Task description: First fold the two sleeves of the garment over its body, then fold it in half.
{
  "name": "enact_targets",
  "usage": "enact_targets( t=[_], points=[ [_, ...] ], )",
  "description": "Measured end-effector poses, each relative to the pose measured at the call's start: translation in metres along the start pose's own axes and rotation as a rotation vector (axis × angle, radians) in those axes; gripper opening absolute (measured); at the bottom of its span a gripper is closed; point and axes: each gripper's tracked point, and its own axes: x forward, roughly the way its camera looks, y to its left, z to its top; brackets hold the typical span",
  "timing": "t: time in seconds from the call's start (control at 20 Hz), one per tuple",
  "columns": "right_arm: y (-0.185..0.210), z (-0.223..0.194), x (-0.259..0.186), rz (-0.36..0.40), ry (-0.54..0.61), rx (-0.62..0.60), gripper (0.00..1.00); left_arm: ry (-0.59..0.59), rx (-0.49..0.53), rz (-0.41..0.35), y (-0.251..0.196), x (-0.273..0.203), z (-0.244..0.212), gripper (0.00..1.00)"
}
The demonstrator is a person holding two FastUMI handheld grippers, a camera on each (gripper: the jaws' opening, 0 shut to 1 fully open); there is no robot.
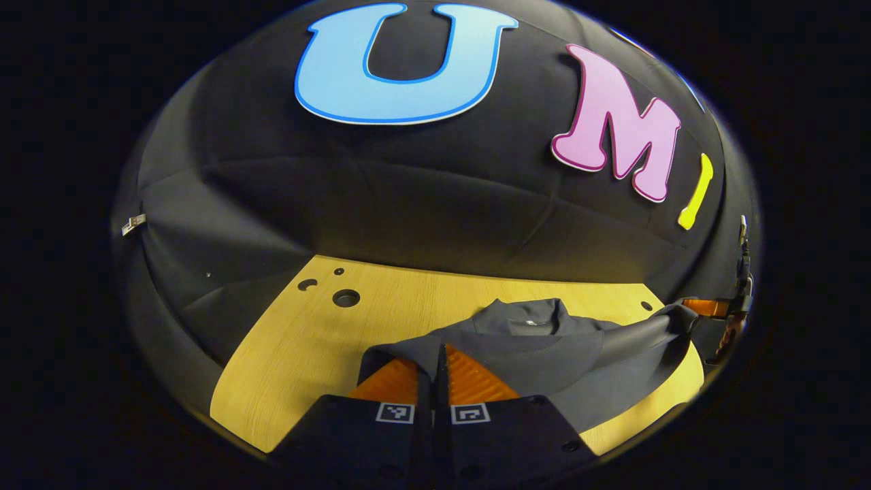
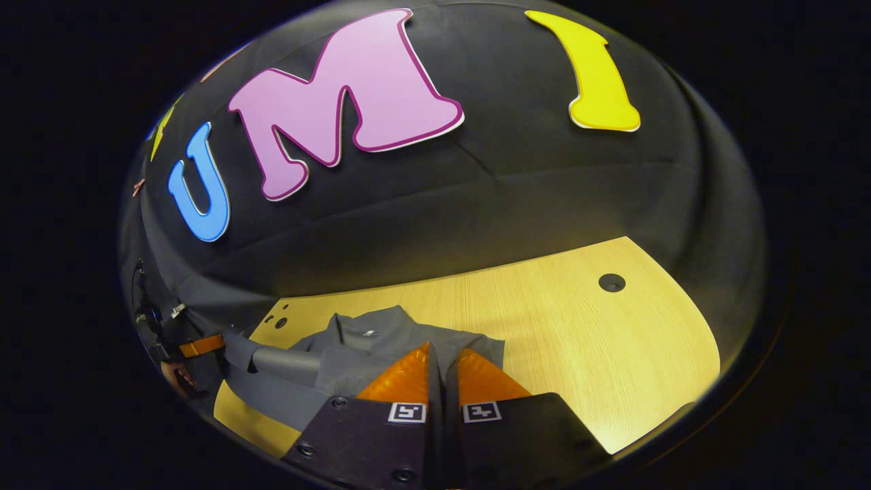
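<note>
Both grippers clamped on cloth: left gripper [image 1: 433,367] has a thin fold of the shirt [image 1: 544,347] pinched between its ribbed wedge fingers, right gripper [image 2: 442,371] likewise. Pale wood-grain table [image 2: 578,340], round holes [image 1: 346,297]. Dark grey soft shirt lies on it, collar [image 2: 371,325] up, edges lifted.

A recording booth: black cloth wall [image 1: 422,197] closely surrounding a pale wooden table [image 2: 544,320] with round holes.

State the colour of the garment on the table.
Plain dark grey garment, on the light wooden table; clearest in the right gripper view.
</note>
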Motion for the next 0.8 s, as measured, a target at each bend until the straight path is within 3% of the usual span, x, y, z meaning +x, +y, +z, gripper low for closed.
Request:
enact_targets(
  t=[0.8],
  points=[
    [-0.032, -0.063, 0.106, -0.024, 0.093, -0.05, 0.05, 0.083, 0.041, 0.045, 0.015, 0.107, -0.056, 0.05]
  ],
)
